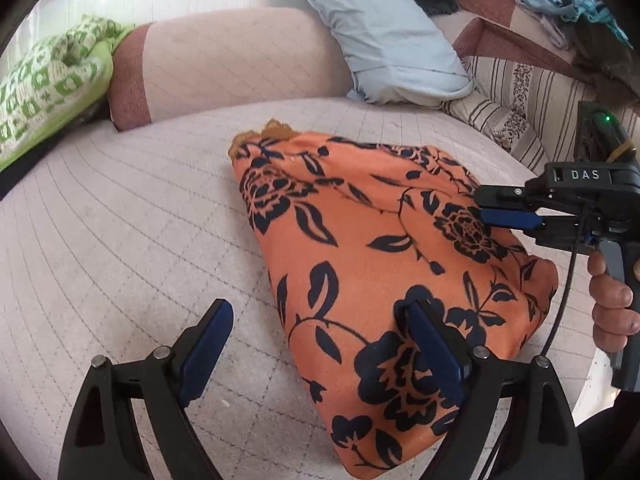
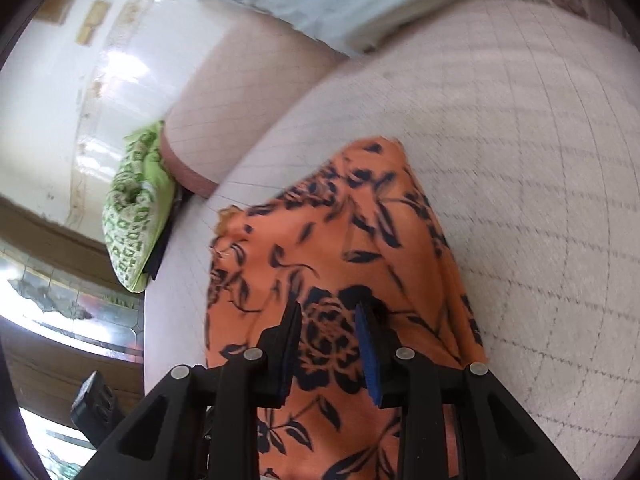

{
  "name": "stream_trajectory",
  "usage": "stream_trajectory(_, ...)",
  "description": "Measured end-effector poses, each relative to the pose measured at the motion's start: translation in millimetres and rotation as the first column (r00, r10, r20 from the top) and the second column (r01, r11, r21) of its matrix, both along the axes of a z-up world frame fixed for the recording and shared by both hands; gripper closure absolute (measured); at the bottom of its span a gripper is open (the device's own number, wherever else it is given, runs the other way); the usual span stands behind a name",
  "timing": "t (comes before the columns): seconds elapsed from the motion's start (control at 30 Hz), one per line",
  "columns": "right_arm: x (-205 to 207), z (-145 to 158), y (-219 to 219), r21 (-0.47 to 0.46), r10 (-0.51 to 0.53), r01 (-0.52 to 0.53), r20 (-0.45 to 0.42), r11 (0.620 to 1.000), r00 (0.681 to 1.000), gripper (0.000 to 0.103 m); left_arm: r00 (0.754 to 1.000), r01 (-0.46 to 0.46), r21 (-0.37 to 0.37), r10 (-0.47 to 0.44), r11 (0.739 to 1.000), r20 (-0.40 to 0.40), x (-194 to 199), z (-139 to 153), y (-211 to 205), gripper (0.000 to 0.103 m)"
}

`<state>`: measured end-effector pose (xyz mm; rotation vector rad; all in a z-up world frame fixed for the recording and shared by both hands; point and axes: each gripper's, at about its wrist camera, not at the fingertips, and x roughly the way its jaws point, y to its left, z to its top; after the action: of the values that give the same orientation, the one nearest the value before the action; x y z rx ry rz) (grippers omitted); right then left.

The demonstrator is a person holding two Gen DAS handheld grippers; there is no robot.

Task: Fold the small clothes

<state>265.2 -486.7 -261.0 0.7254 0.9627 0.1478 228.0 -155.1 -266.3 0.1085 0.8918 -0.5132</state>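
The orange cloth garment printed with dark navy flowers [image 1: 360,248] lies folded into a rough wedge on the pale quilted bed cover [image 1: 120,240], its narrow lace-edged end toward twelve o'clock in the left wrist view. The left gripper [image 1: 320,344] stands wide open and holds nothing, one finger over the garment's near edge and the other over bare cover, probably poised to take that edge. The right gripper [image 2: 328,344], at three o'clock there, is part-closed over the cloth; whether it pinches a fold, I cannot tell.
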Motion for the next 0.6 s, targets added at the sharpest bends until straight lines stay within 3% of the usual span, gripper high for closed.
stream_trajectory(0.1, 5, -2, 6, 0.012, 0.006, -0.006, 0.020, 1.000, 1.000, 0.072, 1.000, 0.009, 0.004, -0.009, 1.000, 0.013, -2, 3, -3, 0.013)
stream_trajectory(0.2, 10, -18, 9, 0.002, 0.009, -0.009, -0.059, 1.000, 0.998, 0.072, 1.000, 0.016, 0.039, -0.016, 0.999, 0.015, -3, -1, -6, 0.013)
stream_trajectory(0.6, 1, -9, -6, 0.076, 0.011, -0.010, -0.006, 0.997, 1.000, 0.070, 1.000, 0.013, 0.047, -0.014, 0.999, 0.013, -2, -3, -6, 0.013)
